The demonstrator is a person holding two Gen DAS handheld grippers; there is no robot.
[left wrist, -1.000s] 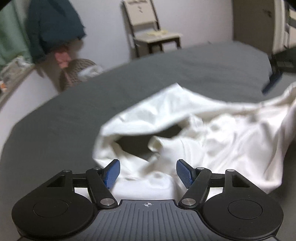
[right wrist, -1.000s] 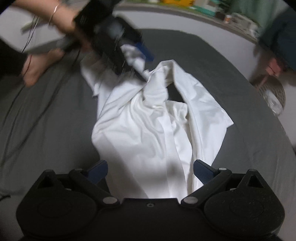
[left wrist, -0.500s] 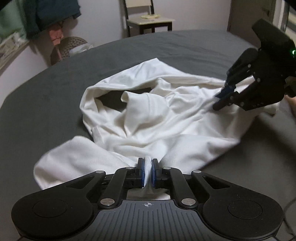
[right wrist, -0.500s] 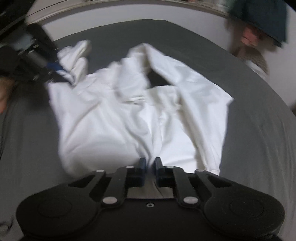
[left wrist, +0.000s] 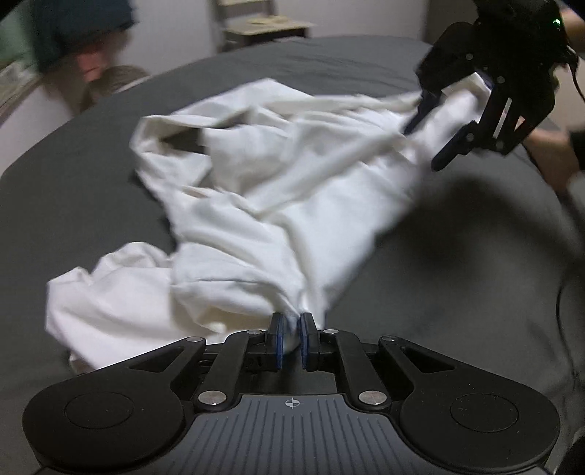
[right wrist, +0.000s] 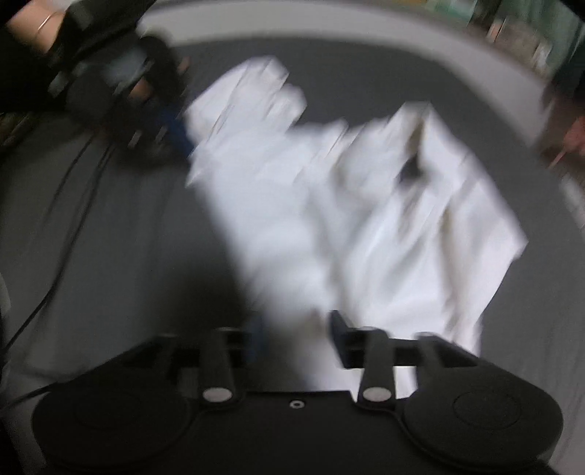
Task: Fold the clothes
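Note:
A crumpled white garment (left wrist: 292, 175) lies spread across the dark grey bed (left wrist: 73, 204). My left gripper (left wrist: 291, 330) pinches a bunched edge of it between its blue pads while the jaws begin opening; in the right wrist view it is a blur at the garment's far left corner (right wrist: 175, 128). My right gripper (right wrist: 296, 329) has its jaws apart and opening, with white cloth (right wrist: 365, 219) lying loosely between them. From the left wrist view the right gripper (left wrist: 424, 148) hangs over the garment's far right end, fingers spread. The right wrist view is heavily blurred.
A chair (left wrist: 263, 25) stands against the far wall, with a wicker basket (left wrist: 117, 78) and hanging dark clothes (left wrist: 80, 22) to its left. A black cable (right wrist: 73, 204) trails over the bed by the person's hand (right wrist: 36, 25).
Both grippers went from open to shut on the garment's edges. The left one has since dragged its edge sideways and stretched the cloth; the right one's jaws have parted again.

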